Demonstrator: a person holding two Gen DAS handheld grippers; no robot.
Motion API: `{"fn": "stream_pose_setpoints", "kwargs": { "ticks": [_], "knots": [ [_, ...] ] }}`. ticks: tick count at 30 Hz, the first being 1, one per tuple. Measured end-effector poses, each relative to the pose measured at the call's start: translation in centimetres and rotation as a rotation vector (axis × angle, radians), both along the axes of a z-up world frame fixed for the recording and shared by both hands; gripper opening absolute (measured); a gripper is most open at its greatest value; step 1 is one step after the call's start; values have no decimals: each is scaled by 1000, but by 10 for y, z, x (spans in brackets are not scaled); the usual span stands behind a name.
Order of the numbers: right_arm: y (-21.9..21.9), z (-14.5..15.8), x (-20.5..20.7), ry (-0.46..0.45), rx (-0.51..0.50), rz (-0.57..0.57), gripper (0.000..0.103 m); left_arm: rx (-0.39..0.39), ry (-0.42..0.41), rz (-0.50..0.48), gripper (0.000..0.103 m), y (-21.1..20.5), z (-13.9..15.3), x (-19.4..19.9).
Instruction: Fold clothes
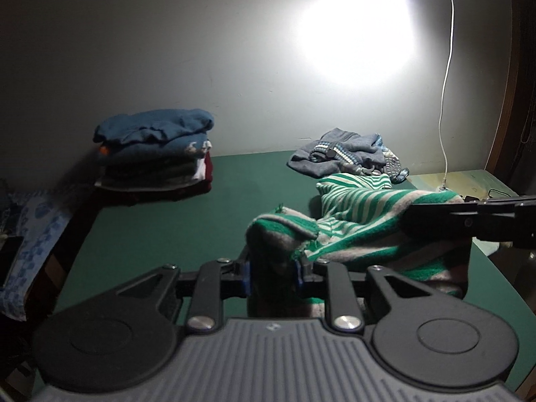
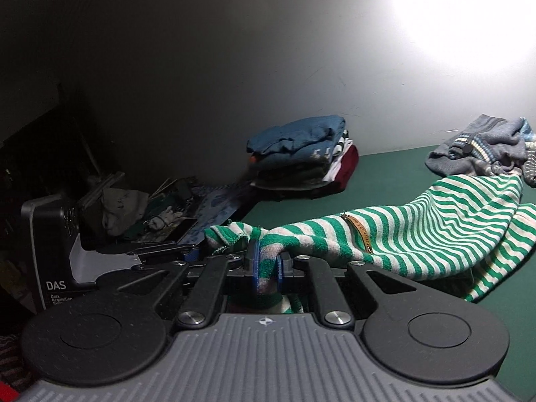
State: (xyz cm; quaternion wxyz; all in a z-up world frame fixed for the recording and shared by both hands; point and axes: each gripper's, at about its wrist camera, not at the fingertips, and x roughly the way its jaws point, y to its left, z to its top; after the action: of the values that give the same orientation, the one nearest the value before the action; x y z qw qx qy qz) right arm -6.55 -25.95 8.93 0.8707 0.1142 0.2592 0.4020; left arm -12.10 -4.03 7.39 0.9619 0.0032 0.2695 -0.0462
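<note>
Both the left hand-held gripper (image 1: 272, 276) and the right hand-held gripper (image 2: 267, 269) were clamped on the striped garment (image 2: 435, 231), held just above the counter (image 1: 174, 227) mid-fold; next probably called for laying it flat.

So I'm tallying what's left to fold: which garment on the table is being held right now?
The green-striped top, pinched by both hand-held grippers. The grey heap lies loose by the wall, and the stack is already folded.
</note>
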Motion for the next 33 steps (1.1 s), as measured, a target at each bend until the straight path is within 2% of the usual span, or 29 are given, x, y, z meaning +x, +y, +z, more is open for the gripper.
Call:
{"fn": "stream_pose_setpoints", "kwargs": {
  "ticks": [8,13,16,19,20,21,23,25,27,33],
  "knots": [
    [71,-9,-22,25,-12,117,11,1,73,39,24,76,-17,-23],
    [101,-18,-21,52,9,105,11,2,102,61,35,111,-29,-27],
    [99,-22,-15,77,40,4,11,17,80,69,35,115,-33,-25],
    [93,-21,-1,89,56,-110,11,2,65,44,45,115,-34,-21],
    [90,-20,3,84,60,-146,11,-8,66,24,51,113,-34,-18],
    [87,-18,6,75,62,-184,11,-7,63,2,63,110,-34,-16],
    [81,-16,12,58,54,-250,11,11,53,-30,77,102,-37,-14],
    [75,-14,17,28,23,-312,11,16,50,-61,84,95,-40,-13],
    [69,-12,24,6,-4,-365,11,-9,74,-105,96,87,-44,-11],
    [56,-16,52,-15,-100,-486,11,-54,152,-224,100,53,-61,-13]
  ]
}}
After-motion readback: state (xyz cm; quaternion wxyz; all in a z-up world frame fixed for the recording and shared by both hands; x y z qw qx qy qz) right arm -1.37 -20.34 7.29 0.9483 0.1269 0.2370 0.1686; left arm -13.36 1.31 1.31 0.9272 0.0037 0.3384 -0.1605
